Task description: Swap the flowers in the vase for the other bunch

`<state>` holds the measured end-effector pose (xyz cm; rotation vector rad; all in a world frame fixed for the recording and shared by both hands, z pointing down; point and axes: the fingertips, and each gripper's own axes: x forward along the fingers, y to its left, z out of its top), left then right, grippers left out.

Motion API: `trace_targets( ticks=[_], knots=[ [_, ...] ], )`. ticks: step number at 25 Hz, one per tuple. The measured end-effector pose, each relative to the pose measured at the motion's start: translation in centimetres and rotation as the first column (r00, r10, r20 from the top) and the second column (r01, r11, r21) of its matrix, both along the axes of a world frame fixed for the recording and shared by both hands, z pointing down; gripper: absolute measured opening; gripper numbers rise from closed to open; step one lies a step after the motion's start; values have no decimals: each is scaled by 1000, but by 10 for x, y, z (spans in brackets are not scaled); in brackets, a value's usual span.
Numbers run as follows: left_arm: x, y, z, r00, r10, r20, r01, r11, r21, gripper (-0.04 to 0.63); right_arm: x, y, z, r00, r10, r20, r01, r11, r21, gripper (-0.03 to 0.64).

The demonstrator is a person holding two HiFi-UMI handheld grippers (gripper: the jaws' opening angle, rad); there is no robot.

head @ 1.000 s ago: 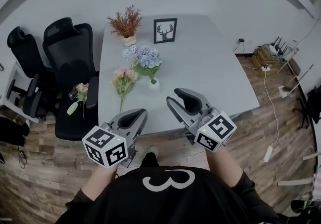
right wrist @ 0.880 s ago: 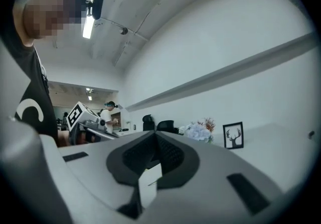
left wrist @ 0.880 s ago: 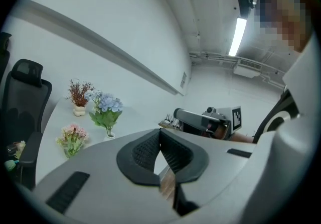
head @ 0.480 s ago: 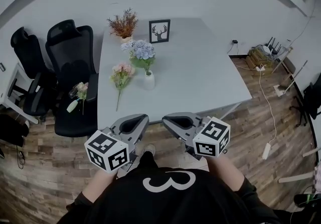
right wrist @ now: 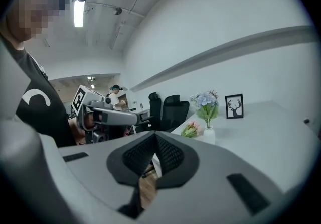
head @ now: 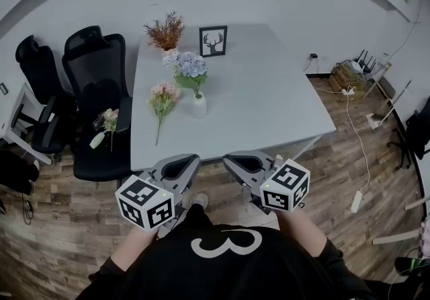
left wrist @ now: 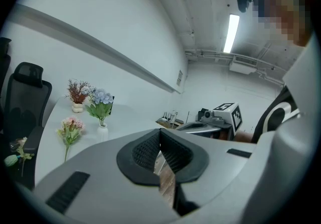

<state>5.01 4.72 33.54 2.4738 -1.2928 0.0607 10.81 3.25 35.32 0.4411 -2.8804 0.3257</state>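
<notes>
A white vase [head: 199,107] with blue flowers [head: 190,66] stands left of centre on the grey table [head: 269,100]. To its left a pink bunch [head: 163,99] lies flat on the tabletop. Both grippers hover short of the table's near edge, over the wooden floor. My left gripper [head: 181,161] is shut with nothing in it, and so is my right gripper [head: 239,159]. In the left gripper view the pads [left wrist: 150,148] meet, with the vase [left wrist: 102,130] and pink bunch [left wrist: 70,129] far ahead. The right gripper view shows its pads [right wrist: 168,155] closed, with the vase [right wrist: 208,135] beyond.
A dried orange plant [head: 167,29] in a pot and a framed deer picture [head: 213,41] stand at the table's far side. Two black office chairs [head: 94,83] are left of the table; one seat holds another small bunch [head: 105,126]. Cables and devices [head: 356,70] lie on the floor at right.
Both grippers have drawn back from over the table's near edge toward the person. The right gripper's jaws, open a second ago, have shut on nothing.
</notes>
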Motion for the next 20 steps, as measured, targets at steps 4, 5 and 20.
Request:
trace_targets(
  ticks=[4, 5, 20],
  knots=[
    [3, 2, 2, 1000, 4, 6, -4, 1000, -4, 11, 1, 1, -1, 1000, -2, 5, 2, 1000, 3, 6],
    [4, 2, 3, 1000, 6, 9, -6, 1000, -5, 11, 1, 2, -1, 1000, -3, 5, 3, 1000, 4, 6],
    [15, -2, 0, 999, 23, 32, -23, 1000, -6, 11, 9, 2, -8, 1000, -10, 17, 10, 1000, 22, 6]
  ],
)
